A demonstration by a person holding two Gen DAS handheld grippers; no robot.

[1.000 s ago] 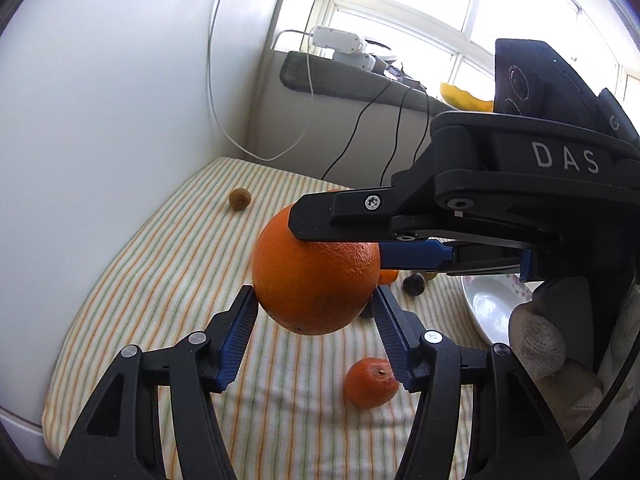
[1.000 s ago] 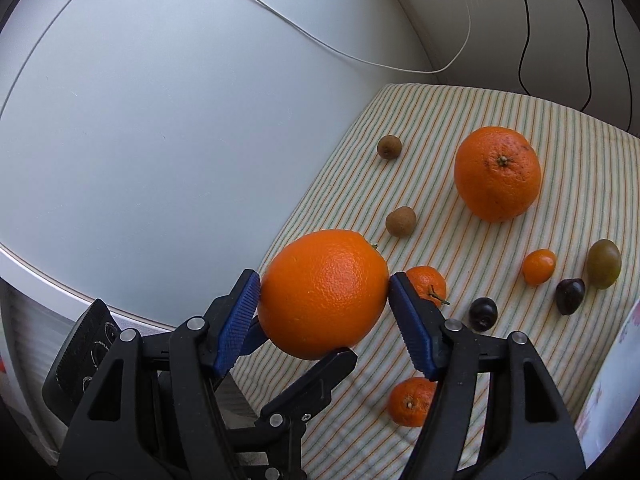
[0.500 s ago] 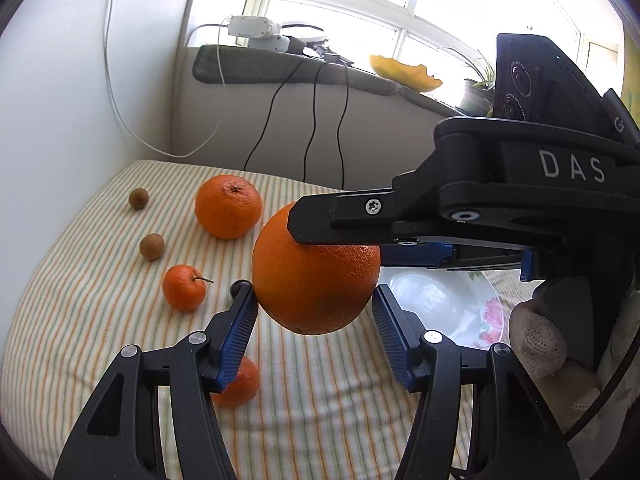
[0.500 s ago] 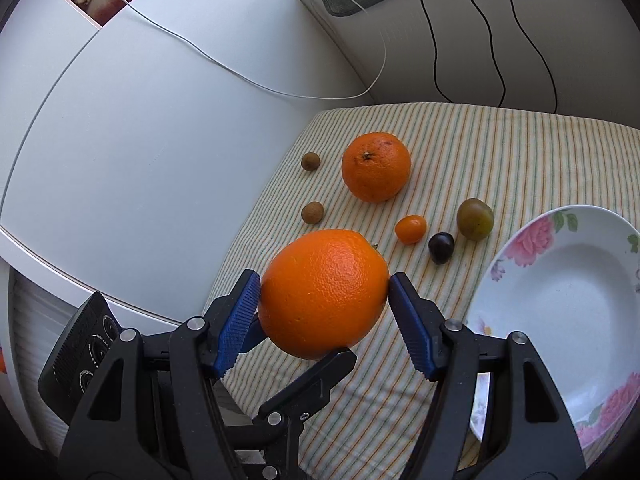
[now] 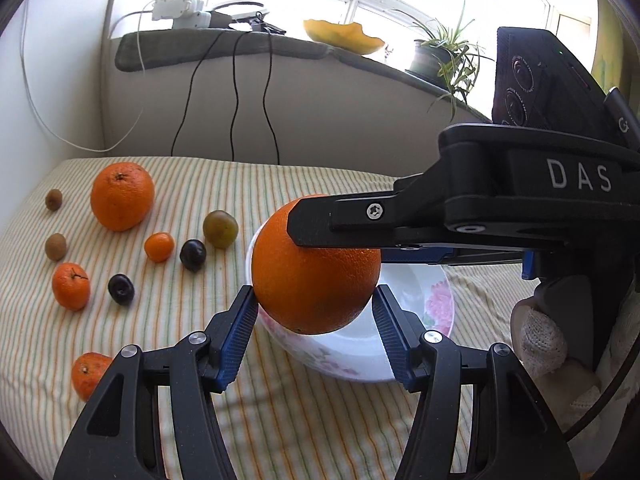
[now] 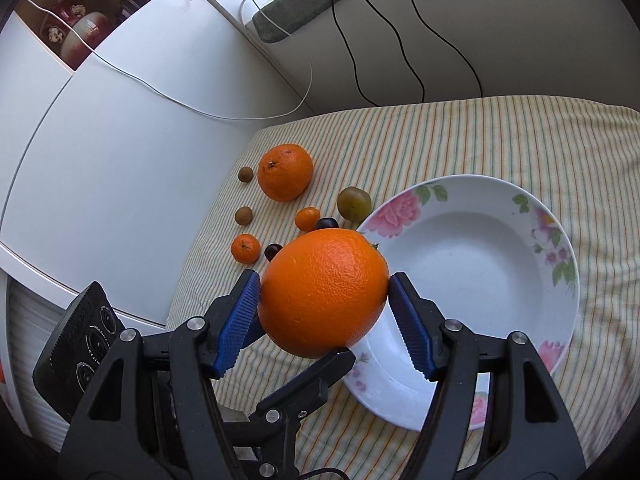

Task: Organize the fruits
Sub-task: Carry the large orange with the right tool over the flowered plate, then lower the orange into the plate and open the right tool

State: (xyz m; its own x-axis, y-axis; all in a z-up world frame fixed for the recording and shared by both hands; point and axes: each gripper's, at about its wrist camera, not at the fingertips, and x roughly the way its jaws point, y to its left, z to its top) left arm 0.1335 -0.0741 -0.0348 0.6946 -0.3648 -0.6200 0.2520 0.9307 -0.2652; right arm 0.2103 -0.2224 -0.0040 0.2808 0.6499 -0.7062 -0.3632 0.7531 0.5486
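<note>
The bowl gapes wide open, its hollow bare, at three o'clock of the held orange. Loose fruit crowds the cloth toward eleven: a second orange, tangerines, dark plums. Toward one o'clock, striped cloth lies bare.

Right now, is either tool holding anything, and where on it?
Both clamp the same large orange on opposite sides at its middle: left tool and right tool, crosswise.

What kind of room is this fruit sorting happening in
Most likely a lived-in home, not a lab. The fruit lies on a striped tablecloth beside a floral plate; behind it a window sill carries a potted plant and a power strip, and a cabinet shelf holds decorated jars.
</note>
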